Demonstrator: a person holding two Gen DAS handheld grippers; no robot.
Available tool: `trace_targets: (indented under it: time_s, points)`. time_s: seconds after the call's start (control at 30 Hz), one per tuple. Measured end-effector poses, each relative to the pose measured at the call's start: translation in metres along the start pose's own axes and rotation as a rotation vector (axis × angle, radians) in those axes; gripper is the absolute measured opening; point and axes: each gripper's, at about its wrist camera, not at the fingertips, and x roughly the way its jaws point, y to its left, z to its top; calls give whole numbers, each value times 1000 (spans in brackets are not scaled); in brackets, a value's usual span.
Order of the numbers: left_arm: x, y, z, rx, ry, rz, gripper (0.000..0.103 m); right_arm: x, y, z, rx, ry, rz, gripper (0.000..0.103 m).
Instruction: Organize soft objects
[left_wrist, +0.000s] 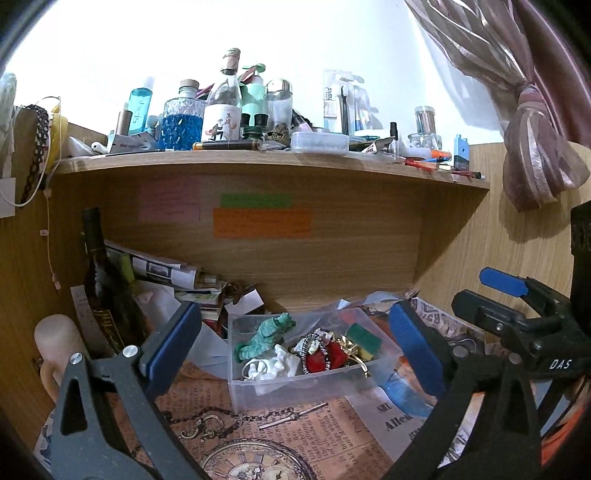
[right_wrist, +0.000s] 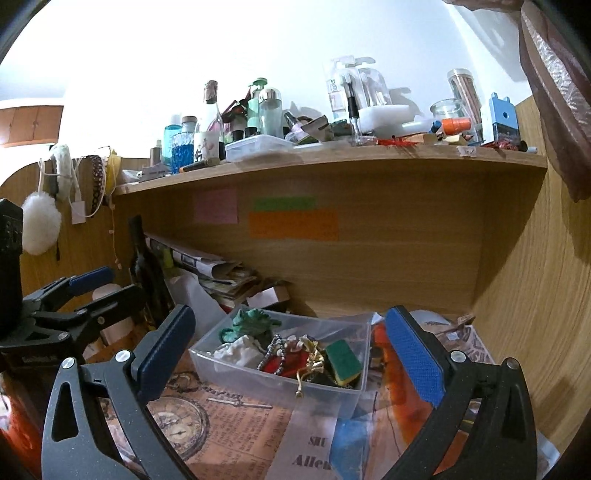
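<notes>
Both claws, left claw (left_wrist: 291, 354) and right claw (right_wrist: 290, 354), gape wide and empty before the bin (left_wrist: 306, 384) of soft items on the desk (left_wrist: 295, 435), so each should approach level, picking one piece.

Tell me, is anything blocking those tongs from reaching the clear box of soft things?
Nothing visible does. Both the left tongs and right tongs stand open and empty, with the clear box right ahead between their fingers; only bare printed paper lies in front.

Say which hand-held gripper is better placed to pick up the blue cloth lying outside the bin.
Right, probably: the blue cloth lies between its open fingers; left's frame the bin.
</notes>
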Motion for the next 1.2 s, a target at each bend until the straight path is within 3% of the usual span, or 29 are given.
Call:
trace_targets:
  time_s: [1.2]
  points:
    - [7,-1,-4,1,15,3,103,4,0,-3,2,5,0,103]
